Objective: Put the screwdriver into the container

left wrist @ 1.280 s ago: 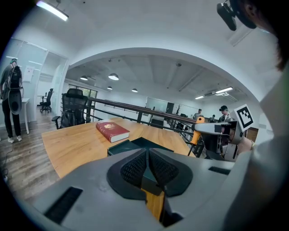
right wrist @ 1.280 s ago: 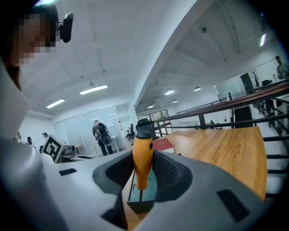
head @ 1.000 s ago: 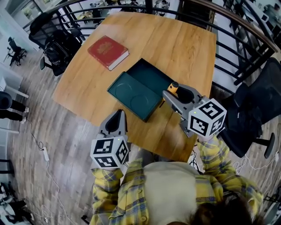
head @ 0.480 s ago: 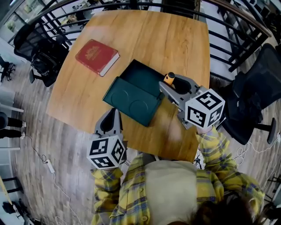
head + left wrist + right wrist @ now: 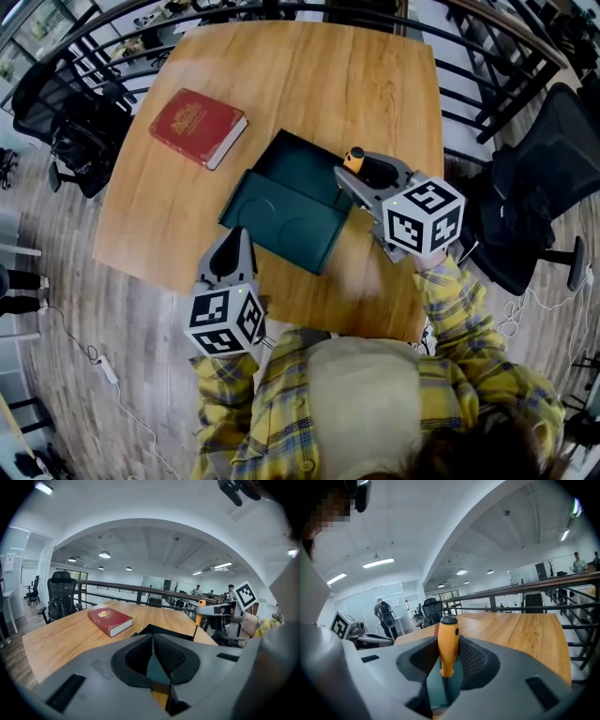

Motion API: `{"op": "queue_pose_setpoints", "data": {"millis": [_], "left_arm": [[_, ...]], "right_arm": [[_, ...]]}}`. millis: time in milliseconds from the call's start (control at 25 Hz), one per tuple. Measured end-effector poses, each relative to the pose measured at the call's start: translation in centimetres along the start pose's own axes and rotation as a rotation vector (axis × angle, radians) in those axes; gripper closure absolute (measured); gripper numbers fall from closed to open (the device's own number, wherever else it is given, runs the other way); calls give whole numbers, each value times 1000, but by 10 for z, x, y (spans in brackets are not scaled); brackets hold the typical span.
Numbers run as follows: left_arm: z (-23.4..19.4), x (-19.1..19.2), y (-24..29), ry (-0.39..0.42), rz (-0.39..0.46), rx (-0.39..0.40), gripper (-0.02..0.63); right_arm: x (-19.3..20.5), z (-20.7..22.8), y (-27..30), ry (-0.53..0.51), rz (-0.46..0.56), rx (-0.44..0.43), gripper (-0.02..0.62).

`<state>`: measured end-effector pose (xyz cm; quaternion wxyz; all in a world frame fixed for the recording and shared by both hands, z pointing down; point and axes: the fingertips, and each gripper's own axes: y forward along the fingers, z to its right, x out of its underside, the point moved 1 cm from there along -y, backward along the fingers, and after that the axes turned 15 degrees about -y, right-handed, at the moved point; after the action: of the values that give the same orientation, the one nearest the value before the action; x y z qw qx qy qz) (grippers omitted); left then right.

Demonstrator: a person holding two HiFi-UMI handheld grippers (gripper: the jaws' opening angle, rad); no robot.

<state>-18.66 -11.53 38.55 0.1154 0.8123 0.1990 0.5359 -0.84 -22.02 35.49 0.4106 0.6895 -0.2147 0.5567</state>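
An open dark green container lies in the middle of the wooden table. My right gripper hovers at the container's right edge, shut on the screwdriver. In the right gripper view the orange handle of the screwdriver stands upright between the jaws of the right gripper, shaft pointing down. My left gripper sits at the table's near edge, left of the container, shut with nothing in it. The left gripper view shows the left gripper, the container beyond it and the screwdriver at the right.
A red book lies on the table's far left part; it also shows as the book in the left gripper view. Black office chairs stand right and far left of the table. A black railing runs behind it.
The head view has shifted. The right gripper keeps the screwdriver at the container's right edge, and the left gripper stays near the table's front edge.
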Motion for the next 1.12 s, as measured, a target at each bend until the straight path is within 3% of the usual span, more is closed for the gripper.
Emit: {"op": "queue_pose_setpoints", "data": {"millis": [440,880,1120], "left_arm": [[-13,-1,14,-9,-15,11,584],[-25,0,24,-19,-30,6,584],[-29,2,28,-18,-38,9,584]], "right_arm": [[22,10,20,-37,-103,12,414],[44,8,45,-130,-249,-47,414],[55,9,54,-115,-292,-70,414]]}}
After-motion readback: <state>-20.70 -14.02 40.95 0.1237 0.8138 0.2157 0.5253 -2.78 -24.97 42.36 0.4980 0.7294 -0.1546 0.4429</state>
